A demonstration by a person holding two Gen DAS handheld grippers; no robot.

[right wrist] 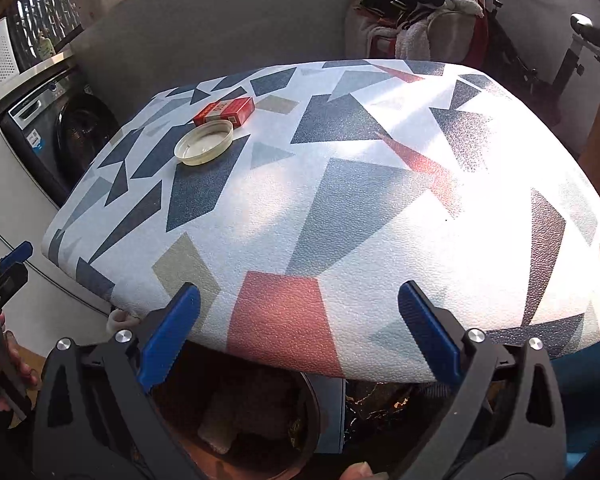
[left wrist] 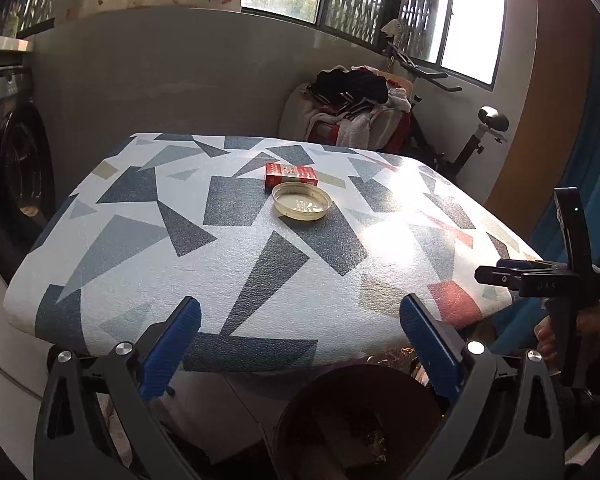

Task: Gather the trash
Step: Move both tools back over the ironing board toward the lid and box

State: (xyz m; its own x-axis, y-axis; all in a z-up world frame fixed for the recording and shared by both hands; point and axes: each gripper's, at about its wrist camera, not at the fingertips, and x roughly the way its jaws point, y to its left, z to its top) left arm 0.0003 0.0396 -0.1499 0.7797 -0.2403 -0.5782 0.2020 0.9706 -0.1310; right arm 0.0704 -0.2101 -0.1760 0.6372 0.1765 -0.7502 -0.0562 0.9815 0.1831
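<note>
A red cigarette pack (left wrist: 291, 175) lies on the patterned table (left wrist: 148, 264), with a round shallow lid-like dish (left wrist: 302, 201) just in front of it. Both also show in the right wrist view: the pack (right wrist: 225, 111) and the dish (right wrist: 204, 143) at the table's far left. A brown bin (left wrist: 360, 420) with trash inside stands below the table's near edge; it also shows in the right wrist view (right wrist: 240, 416). My left gripper (left wrist: 300, 332) is open and empty above the bin. My right gripper (right wrist: 300, 332) is open and empty at the table's near edge.
A washing machine (left wrist: 16, 176) stands left of the table. A pile of clothes (left wrist: 352, 108) and an exercise bike (left wrist: 472, 136) stand behind it under the window. The right gripper's body (left wrist: 556, 276) shows at the left view's right side.
</note>
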